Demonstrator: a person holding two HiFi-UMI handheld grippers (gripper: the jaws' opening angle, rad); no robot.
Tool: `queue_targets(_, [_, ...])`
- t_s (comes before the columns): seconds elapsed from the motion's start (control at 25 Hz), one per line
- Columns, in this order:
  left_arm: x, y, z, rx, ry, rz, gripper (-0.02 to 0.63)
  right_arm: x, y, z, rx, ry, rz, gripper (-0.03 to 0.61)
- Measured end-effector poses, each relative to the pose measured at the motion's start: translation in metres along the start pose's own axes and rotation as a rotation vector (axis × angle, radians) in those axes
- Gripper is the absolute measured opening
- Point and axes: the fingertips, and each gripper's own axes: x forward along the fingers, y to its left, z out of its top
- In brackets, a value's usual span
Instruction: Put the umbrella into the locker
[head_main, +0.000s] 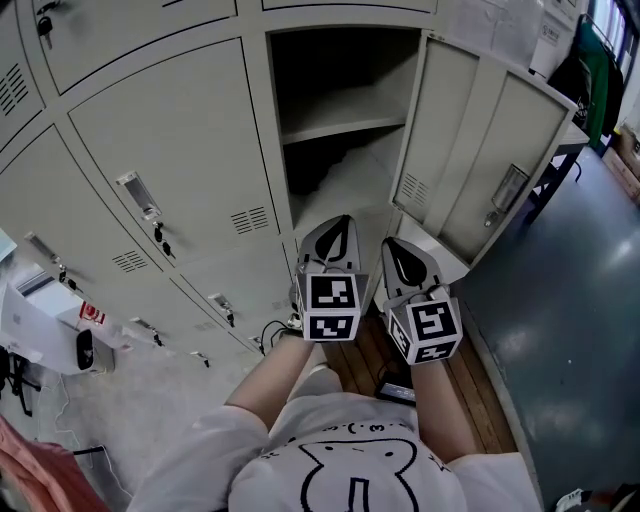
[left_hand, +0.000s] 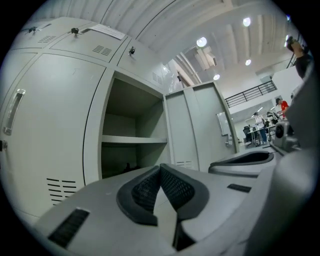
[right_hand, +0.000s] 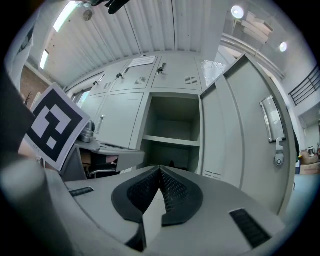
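The left hand-held gripper (head_main: 345, 220) and the right hand-held gripper (head_main: 396, 244) are held side by side, close together and about level, both pointing at an open locker (head_main: 275, 130). In the left gripper view the jaws are pressed together at their tips with nothing between the ribbed pads (left_hand: 175, 187). In the right gripper view the jaws also meet, and they are empty too. The locker's door (head_main: 480, 160) is swung wide to the right, and a shelf (head_main: 340, 128) splits the inside into an upper and a lower compartment. The upper compartment looks bare. The umbrella cannot be picked out for sure. All that shows is a small dark shape (left_hand: 127, 167) low in the lower compartment, just above the jaws in both gripper views, and too little of it is visible to tell what it is. Closed lockers (head_main: 170, 150) stand to the left.
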Motion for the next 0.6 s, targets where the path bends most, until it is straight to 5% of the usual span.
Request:
queue_targets(0.2, [-0.013,-0.012,0.008,-0.009,-0.081,-0.06,0.021,-0.004,0.001,0.002,-0.005,-0.006,-0.006,0.011])
queue_targets(0.6, [-0.017,-0.022,0.007,-0.01,-0.109,-0.112,0.021,-0.006,0.001,0.007,-0.004,-0.021,0.008,0.011])
